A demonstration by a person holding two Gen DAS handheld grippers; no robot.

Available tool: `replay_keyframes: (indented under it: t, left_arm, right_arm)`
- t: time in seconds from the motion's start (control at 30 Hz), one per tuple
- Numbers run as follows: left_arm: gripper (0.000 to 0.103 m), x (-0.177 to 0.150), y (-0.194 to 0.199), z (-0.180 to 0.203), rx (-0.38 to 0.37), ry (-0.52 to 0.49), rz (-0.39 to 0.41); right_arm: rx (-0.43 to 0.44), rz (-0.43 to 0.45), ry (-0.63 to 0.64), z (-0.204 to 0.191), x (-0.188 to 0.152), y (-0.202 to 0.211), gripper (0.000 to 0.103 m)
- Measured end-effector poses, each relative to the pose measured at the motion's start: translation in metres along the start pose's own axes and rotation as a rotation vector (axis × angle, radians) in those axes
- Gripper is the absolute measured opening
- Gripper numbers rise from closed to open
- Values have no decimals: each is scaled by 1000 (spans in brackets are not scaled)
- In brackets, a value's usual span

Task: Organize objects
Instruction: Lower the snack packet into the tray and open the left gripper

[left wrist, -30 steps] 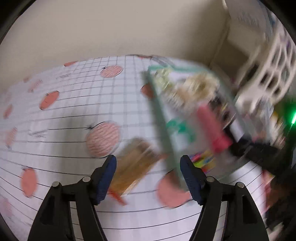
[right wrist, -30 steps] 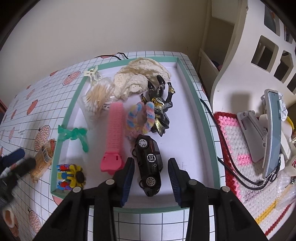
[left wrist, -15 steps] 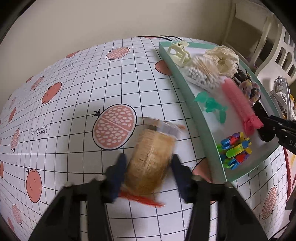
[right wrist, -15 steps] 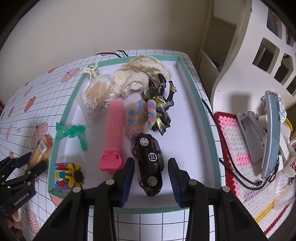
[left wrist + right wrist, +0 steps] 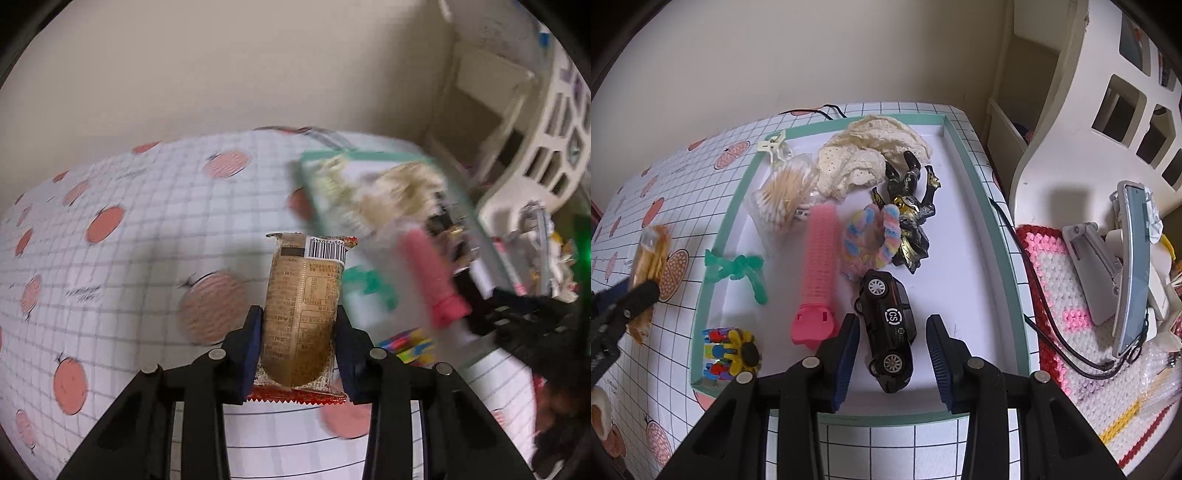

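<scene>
My left gripper (image 5: 298, 332) is shut on a brown snack packet (image 5: 304, 306) with a barcode at its far end, held above the grid-patterned tablecloth. In the right wrist view the same snack packet (image 5: 650, 254) shows blurred at the left, beside the green-rimmed white tray (image 5: 1004, 258). My right gripper (image 5: 892, 349) is open, hovering over the tray with a black toy car (image 5: 888, 328) between its fingers, untouched. The tray also holds a pink roller (image 5: 818, 273), a pastel scrunchie (image 5: 873, 240), a black-gold figure (image 5: 910, 214), cotton swabs (image 5: 786, 192) and cream lace (image 5: 864, 155).
A green hair clip (image 5: 738, 267) and a stack of coloured clips (image 5: 729, 354) lie at the tray's left side. Right of the tray a crocheted mat (image 5: 1056, 266) carries a phone on a stand (image 5: 1134, 266) and black cables. A white cut-out shelf (image 5: 1108, 110) rises behind.
My left gripper closed on the snack packet and lifted it off the tablecloth, swinging toward the tray. The right gripper stayed open over the toy car.
</scene>
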State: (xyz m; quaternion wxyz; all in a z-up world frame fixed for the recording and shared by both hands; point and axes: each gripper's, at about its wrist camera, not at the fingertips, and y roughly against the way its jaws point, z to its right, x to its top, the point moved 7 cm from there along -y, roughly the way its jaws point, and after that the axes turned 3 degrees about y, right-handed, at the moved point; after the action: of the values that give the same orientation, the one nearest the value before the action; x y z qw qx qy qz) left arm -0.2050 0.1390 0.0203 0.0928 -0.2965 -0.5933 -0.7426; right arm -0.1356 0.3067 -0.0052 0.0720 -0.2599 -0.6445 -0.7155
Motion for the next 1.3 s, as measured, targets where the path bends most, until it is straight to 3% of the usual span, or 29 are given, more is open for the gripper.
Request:
replay_keyframes:
  t: [0.2,0.4,0.8,1.0,1.3]
  left_arm:
    - [38,11,-1,52,-70,-57,-11]
    - [38,9,-12,82,-74,-121,-31]
    - [39,0,-24,87,-64,-94,-46]
    - [54,1,-18,83,-66,-76,-19]
    - [60,-6,8,66,-73,-13,31]
  right_arm:
    - [0,-2,-5,2,-1,0,41]
    - [5,1,-20,7,-2,1,41]
    - [15,5,-28,9,-2,3,41]
    - [15,16,-46,14,-1,8,49]
    - [26,52,-29,3,-6,30,49]
